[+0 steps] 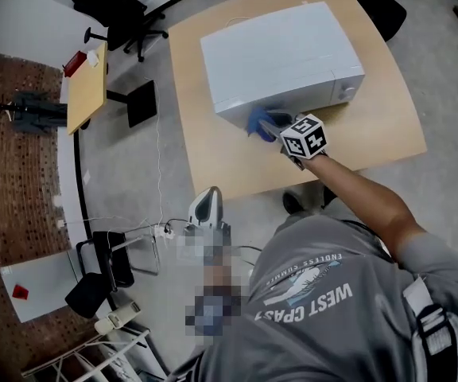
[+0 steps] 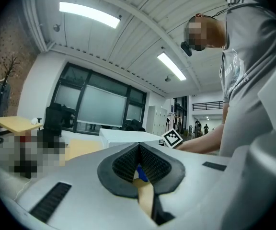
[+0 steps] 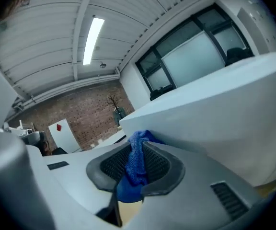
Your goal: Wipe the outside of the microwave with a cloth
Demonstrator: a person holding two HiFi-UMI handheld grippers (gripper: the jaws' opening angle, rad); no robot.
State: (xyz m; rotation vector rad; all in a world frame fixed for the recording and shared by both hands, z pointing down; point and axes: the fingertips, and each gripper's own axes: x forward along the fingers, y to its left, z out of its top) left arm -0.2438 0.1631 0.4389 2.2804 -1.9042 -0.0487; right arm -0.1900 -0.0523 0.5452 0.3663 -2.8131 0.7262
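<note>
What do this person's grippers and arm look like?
The left gripper and the right gripper both have smooth light-grey shells with dark slotted vents and black ribbed jaw pads. The right gripper carries a white cube with black square markers. The forearm is bare below the short sleeve of a grey printed T-shirt.

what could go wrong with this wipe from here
1. The blue cloth is pinched only as a narrow fold in the right hand-held gripper; rubbing may tug it free.
2. Little cloth pokes past its tips, so they might scrape the white microwave.
</note>
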